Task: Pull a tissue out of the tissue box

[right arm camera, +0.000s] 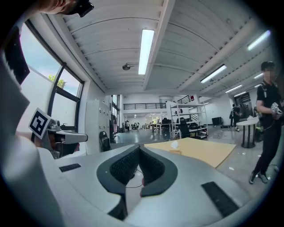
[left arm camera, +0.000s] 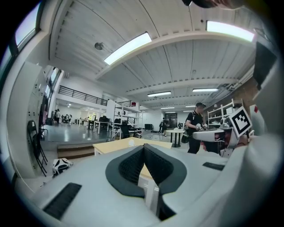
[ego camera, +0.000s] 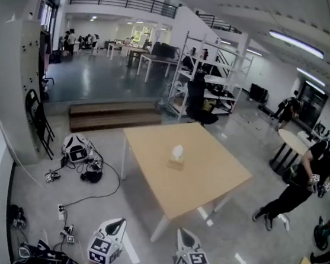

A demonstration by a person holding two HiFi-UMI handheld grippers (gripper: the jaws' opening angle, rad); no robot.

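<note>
A tan tissue box (ego camera: 176,162) with a white tissue (ego camera: 178,151) sticking out of its top stands near the middle of a light wooden table (ego camera: 212,176). Both grippers are held well short of the table, at the bottom of the head view. My left gripper (ego camera: 115,225) and my right gripper (ego camera: 183,233) point toward the table. In the left gripper view the left gripper (left arm camera: 144,149) has its jaws closed together, with nothing between them. The right gripper (right arm camera: 139,149) is likewise shut and empty, with the tissue box (right arm camera: 175,146) small and far off on the table (right arm camera: 204,150).
Cables, a helmet-like device (ego camera: 76,149) and other gear lie on the floor to the left. A person (ego camera: 311,179) walks at the right by a round table (ego camera: 291,141). Metal shelves (ego camera: 200,79) and a low step (ego camera: 115,113) stand beyond the table.
</note>
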